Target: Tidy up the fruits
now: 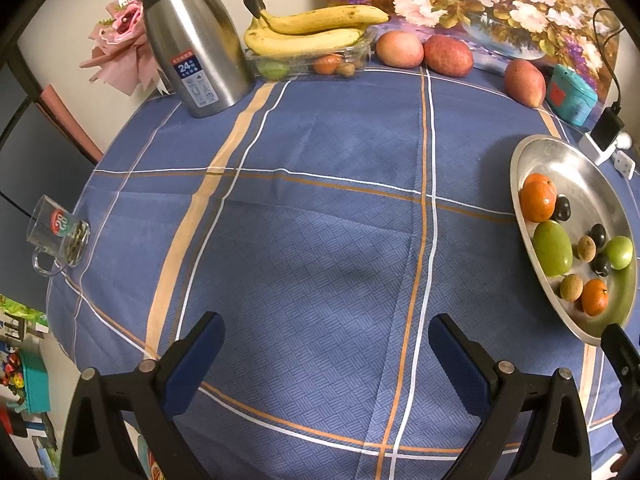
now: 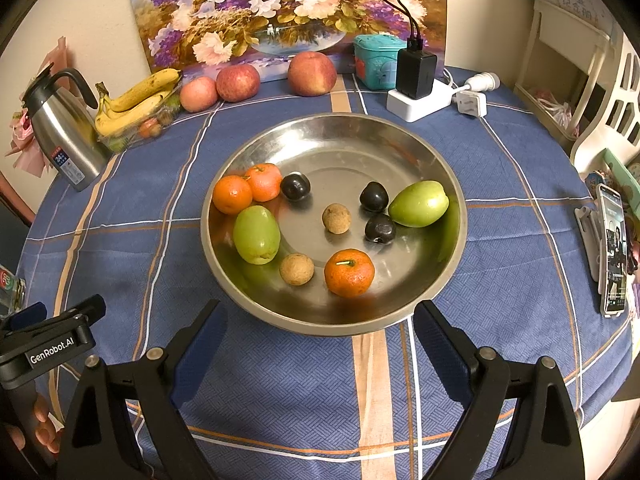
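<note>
A steel bowl (image 2: 332, 132) sits mid-table holding several small fruits: three oranges (image 2: 349, 273), two green fruits (image 2: 256, 234), dark plums (image 2: 295, 186) and two tan longans (image 2: 297, 269). My right gripper (image 2: 320, 332) hangs open just before the bowl's near rim, nothing between its fingers. My left gripper (image 1: 326, 344) is open over bare tablecloth, with the bowl (image 1: 560, 152) off to its right. Bananas (image 1: 316, 28) lie on a clear tray (image 1: 352, 50) at the back, with three apples (image 1: 399, 49) beside them.
A steel thermos jug (image 1: 196, 52) stands at the back left, a glass mug (image 1: 56, 232) at the left edge. A teal box (image 2: 376, 60), a charger on a power strip (image 2: 416, 96) and a phone on a stand (image 2: 612, 248) line the back and right. A painting leans against the wall.
</note>
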